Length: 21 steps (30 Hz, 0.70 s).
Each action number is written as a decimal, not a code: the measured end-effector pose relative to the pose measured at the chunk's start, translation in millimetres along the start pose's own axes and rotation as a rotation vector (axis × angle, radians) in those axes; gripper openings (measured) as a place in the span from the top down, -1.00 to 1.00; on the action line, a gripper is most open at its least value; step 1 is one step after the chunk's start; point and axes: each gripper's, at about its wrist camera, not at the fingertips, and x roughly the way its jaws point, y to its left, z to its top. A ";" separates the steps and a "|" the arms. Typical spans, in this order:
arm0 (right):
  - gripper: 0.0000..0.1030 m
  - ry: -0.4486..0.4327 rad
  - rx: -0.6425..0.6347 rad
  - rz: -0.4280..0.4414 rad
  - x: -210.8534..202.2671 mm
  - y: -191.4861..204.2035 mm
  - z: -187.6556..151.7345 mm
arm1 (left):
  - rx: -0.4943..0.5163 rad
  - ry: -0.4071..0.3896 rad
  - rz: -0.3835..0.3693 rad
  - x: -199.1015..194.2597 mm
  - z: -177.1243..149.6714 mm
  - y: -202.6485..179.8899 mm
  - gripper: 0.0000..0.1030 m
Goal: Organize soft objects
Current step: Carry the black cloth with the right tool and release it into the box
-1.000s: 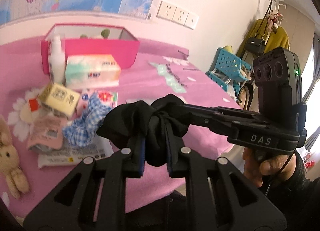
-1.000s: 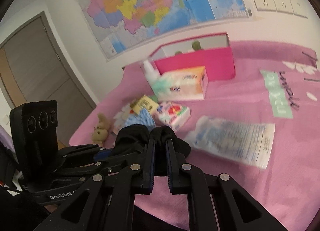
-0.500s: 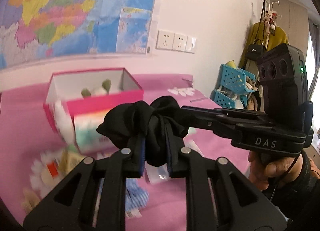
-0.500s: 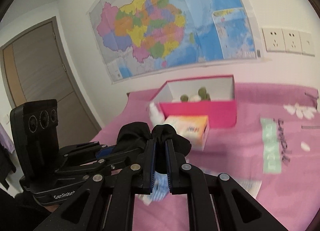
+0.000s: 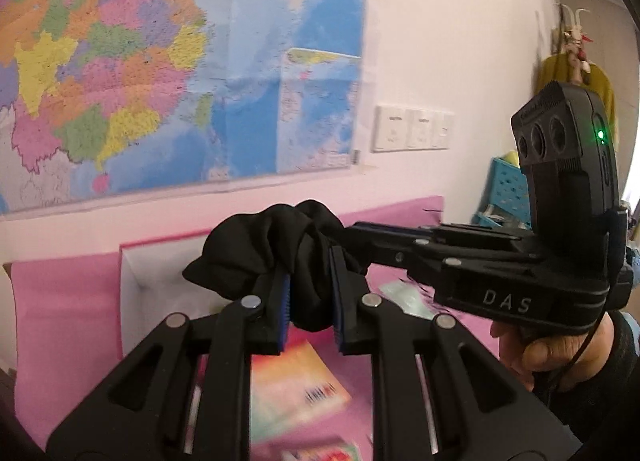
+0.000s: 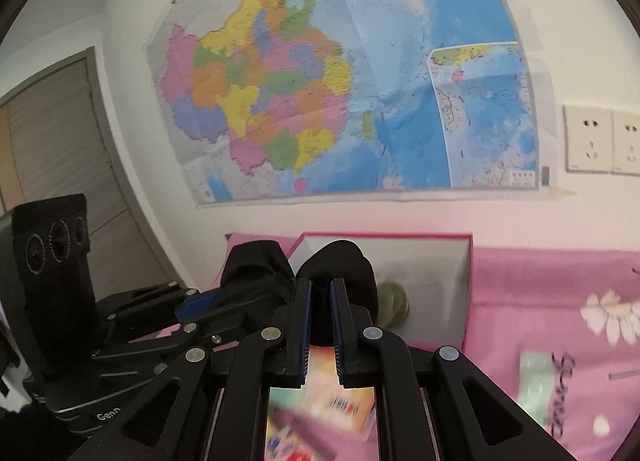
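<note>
A black fabric scrunchie (image 5: 280,253) hangs in the air, pinched from two sides. My left gripper (image 5: 309,285) is shut on its near fold. My right gripper (image 6: 319,293) is shut on the scrunchie (image 6: 340,265) too, reaching in from the right in the left wrist view. Right behind and below the scrunchie stands the pink box (image 6: 456,257) with white inner walls, open at the top. A green soft thing (image 6: 394,301) lies inside it. The box (image 5: 136,273) shows partly behind the cloth in the left wrist view.
A tissue pack (image 5: 296,385) lies blurred under the grippers on the pink bedspread (image 6: 540,301). A large map (image 6: 340,93) and wall sockets (image 5: 412,133) cover the wall behind. A blue basket (image 5: 508,189) stands at the right, a door (image 6: 52,165) at the left.
Both grippers rose and moved forward together with the scrunchie toward the pink box. The items on the bedspread dropped out of view; the map now fills the upper view.
</note>
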 end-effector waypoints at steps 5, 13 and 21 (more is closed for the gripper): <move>0.83 0.068 0.042 -0.014 48.3 -24.9 20.7 | -0.056 0.087 0.026 47.9 9.3 29.1 0.64; 0.28 0.182 0.116 -0.121 97.3 -61.4 15.2 | -0.160 0.173 0.065 84.3 -0.2 53.9 -0.55; -0.20 0.143 0.166 -0.199 66.2 -78.6 4.6 | -0.188 0.122 0.074 49.1 9.3 52.4 -0.77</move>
